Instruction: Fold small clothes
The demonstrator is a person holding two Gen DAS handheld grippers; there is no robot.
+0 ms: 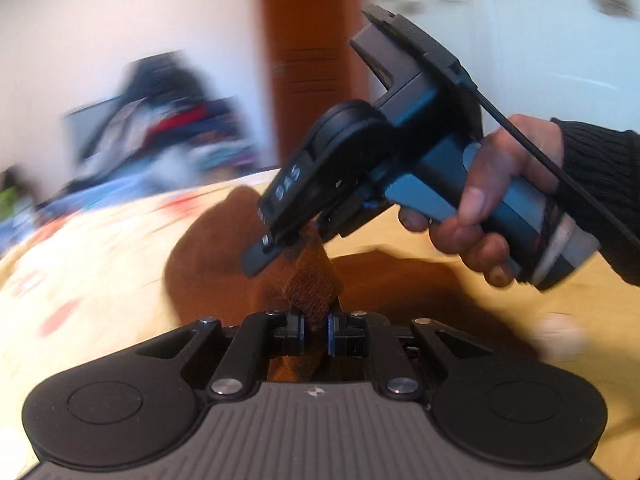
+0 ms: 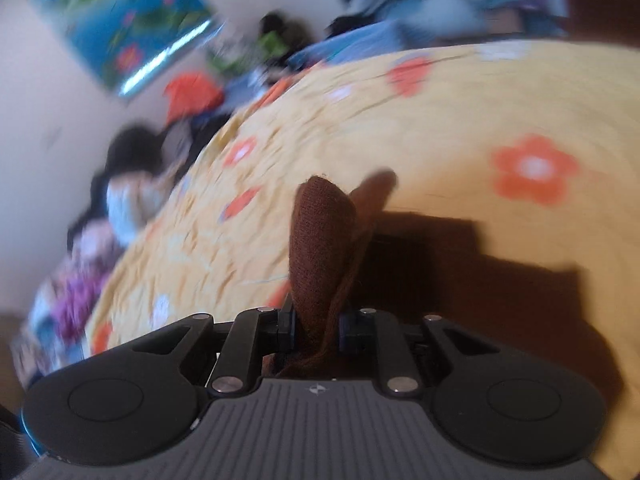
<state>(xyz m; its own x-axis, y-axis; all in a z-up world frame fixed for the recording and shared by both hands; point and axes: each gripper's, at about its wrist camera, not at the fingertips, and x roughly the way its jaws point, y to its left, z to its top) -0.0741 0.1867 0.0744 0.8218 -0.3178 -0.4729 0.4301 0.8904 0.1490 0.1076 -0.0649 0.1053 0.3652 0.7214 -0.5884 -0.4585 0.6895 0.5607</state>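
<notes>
Pinching brown sock [image 1: 316, 276]: left tongs [image 1: 314, 326], right tongs [image 2: 316, 330].

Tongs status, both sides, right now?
Left tongs: closed on the brown garment.
Right tongs: closed on the same brown garment, a fold poking up between the fingers.

Two grippers [image 1: 313, 326] [image 2: 317, 330], one brown garment [image 1: 208, 264], one bedspread [image 2: 440, 120].
</notes>
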